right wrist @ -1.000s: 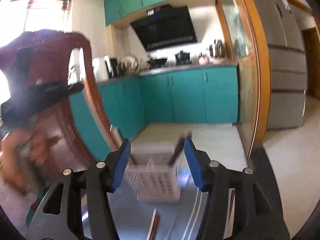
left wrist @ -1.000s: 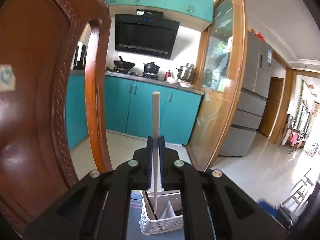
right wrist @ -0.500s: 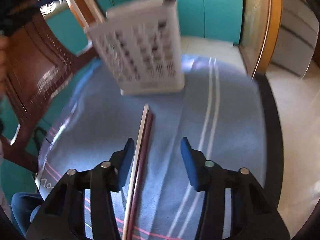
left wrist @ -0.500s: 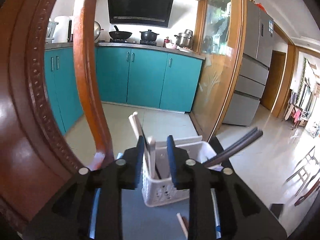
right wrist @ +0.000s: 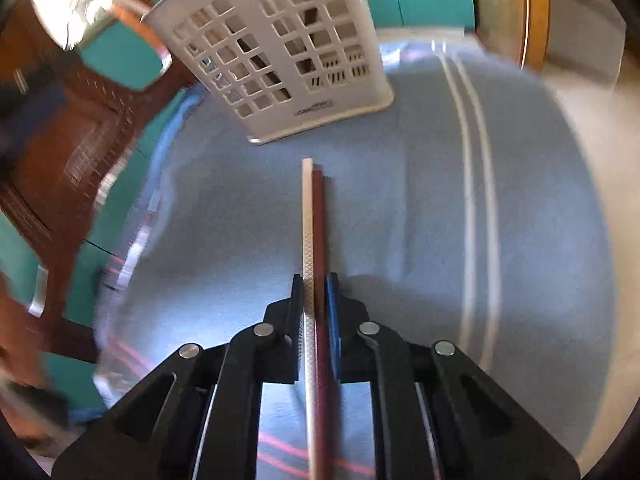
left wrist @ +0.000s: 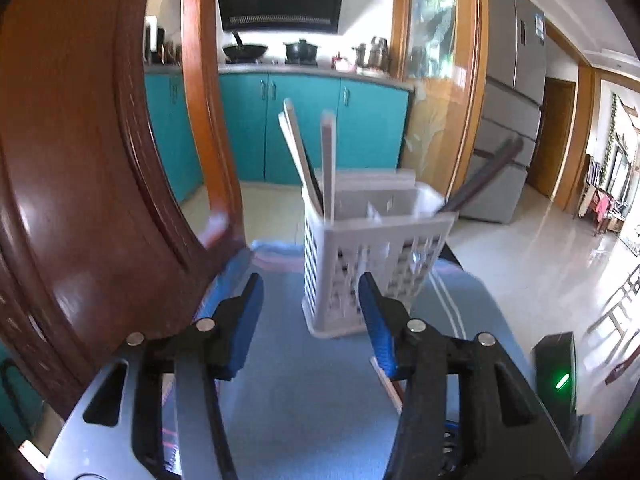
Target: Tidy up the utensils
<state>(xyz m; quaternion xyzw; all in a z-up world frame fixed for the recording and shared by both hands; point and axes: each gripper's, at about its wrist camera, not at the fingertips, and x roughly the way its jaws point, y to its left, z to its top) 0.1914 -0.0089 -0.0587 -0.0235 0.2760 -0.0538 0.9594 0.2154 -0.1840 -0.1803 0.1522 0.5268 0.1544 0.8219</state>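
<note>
Blue cloth covers the worktop; right gripper has just clenched two chopsticks, left gripper released, nothing between, below the white basket.

left wrist view: sits behind the left gripper, low over the desk, looking forward and a little downward toward the white basket and the far kitchen cabinets.
right wrist view: sits behind the right gripper, tilted steeply down at the desk, close to it.
shared: basket, blue cloth, wooden chair.
</note>
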